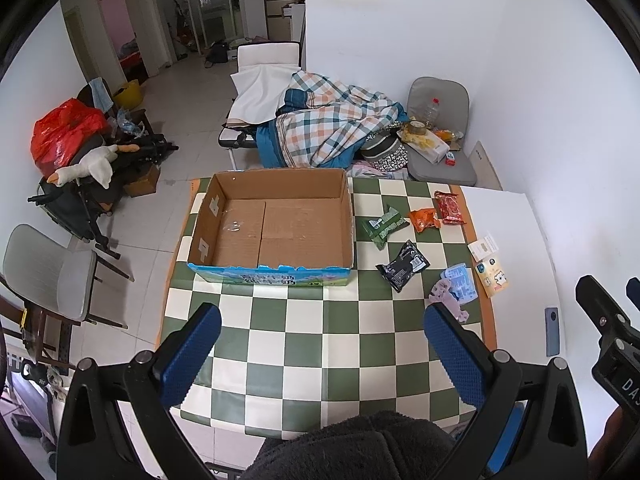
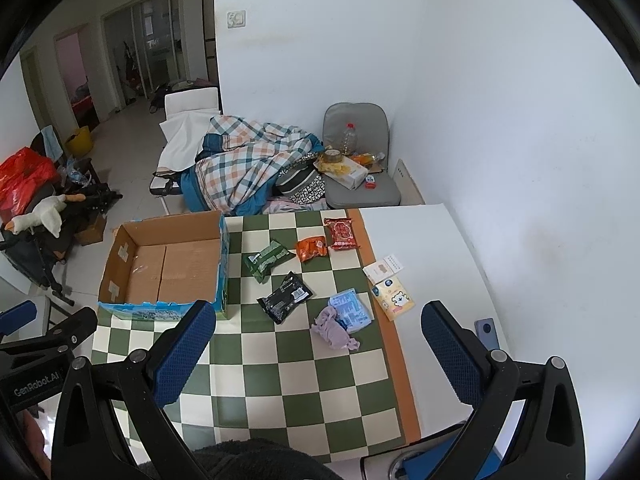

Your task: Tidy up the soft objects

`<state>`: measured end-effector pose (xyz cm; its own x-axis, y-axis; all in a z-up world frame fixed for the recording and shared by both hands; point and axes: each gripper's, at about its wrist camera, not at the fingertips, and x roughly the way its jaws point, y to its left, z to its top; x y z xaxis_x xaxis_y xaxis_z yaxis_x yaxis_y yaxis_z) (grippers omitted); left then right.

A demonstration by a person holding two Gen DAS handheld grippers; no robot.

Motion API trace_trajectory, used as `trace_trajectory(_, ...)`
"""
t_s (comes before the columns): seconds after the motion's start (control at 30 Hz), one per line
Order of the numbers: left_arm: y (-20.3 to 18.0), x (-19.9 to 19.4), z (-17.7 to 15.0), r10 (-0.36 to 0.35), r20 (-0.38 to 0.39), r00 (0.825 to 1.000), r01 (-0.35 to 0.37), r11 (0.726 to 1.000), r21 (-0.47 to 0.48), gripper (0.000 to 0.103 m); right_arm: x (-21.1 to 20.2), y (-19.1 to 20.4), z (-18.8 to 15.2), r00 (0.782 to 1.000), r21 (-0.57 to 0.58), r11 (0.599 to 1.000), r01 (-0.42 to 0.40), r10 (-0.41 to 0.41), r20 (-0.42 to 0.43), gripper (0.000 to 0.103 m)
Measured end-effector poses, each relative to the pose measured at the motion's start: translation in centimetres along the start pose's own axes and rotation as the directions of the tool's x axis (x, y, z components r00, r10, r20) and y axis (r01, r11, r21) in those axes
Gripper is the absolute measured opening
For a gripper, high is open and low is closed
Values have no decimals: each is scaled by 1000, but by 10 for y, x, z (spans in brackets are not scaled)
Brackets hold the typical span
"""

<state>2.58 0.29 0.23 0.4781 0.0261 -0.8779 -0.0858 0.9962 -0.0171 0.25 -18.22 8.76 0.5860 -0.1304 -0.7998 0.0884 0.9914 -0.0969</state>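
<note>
Soft, even daylight fills both views, brightest on the white wall. Shadows under the cardboard box stay faint. Fisheye distortion bends straight lines near the black circular border. Focus is sharp throughout, with no glare or blur.

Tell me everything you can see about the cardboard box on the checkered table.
The cardboard box is a wide, shallow, open-topped tray of plain brown corrugated board, with blue and green print on its outside and a torn-looking front rim. It is empty; tape patches show on its left inner wall. It sits upright on the checkered table cover, left of the scattered packets, touched by neither gripper.
</note>
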Motion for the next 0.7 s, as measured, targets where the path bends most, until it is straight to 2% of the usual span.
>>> trace_trajectory(0.7, 5, -6, 4, -2, 11, 1000, 2, 1000, -1, 103, -2, -2, -4, 1000, -1, 1000, 6, -6, 13, 103)
